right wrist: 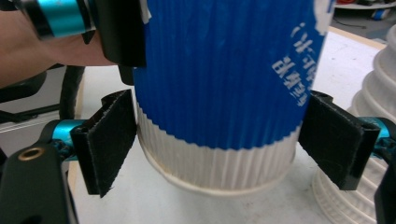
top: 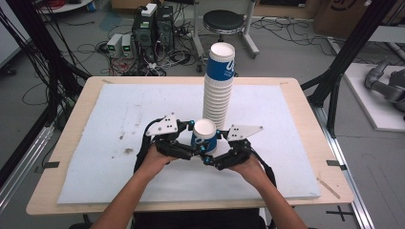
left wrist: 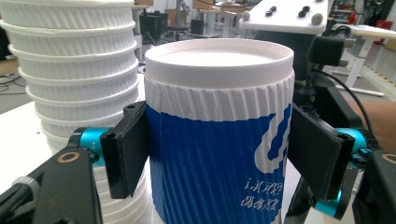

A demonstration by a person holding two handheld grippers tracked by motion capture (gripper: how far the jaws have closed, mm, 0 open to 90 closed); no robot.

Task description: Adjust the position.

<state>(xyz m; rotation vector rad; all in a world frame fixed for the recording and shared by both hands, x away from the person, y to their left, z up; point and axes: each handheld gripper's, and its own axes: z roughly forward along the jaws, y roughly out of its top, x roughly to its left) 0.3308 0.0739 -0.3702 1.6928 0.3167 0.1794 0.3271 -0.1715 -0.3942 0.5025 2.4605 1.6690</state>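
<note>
An upside-down blue paper cup (top: 204,136) on the worktop (top: 95,143), beside the tall cup stack (top: 218,86), is clamped between the left gripper (left wrist: 217,156) jaws. Around its rim, the right gripper (right wrist: 217,149) jaws stand apart, barely touching. Apparently the cup is being handed over; next, a firm right-hand squeeze seems needed. The cup's mouth is hidden.

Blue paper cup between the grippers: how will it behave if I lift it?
The cup is probably light: thin ribbed paper, upside down, so empty. Its wall may dent under a hard squeeze. The ribs should resist slipping.

Grey floor (top: 286,52) strewn with cables, black stool (top: 223,21) behind.
</note>
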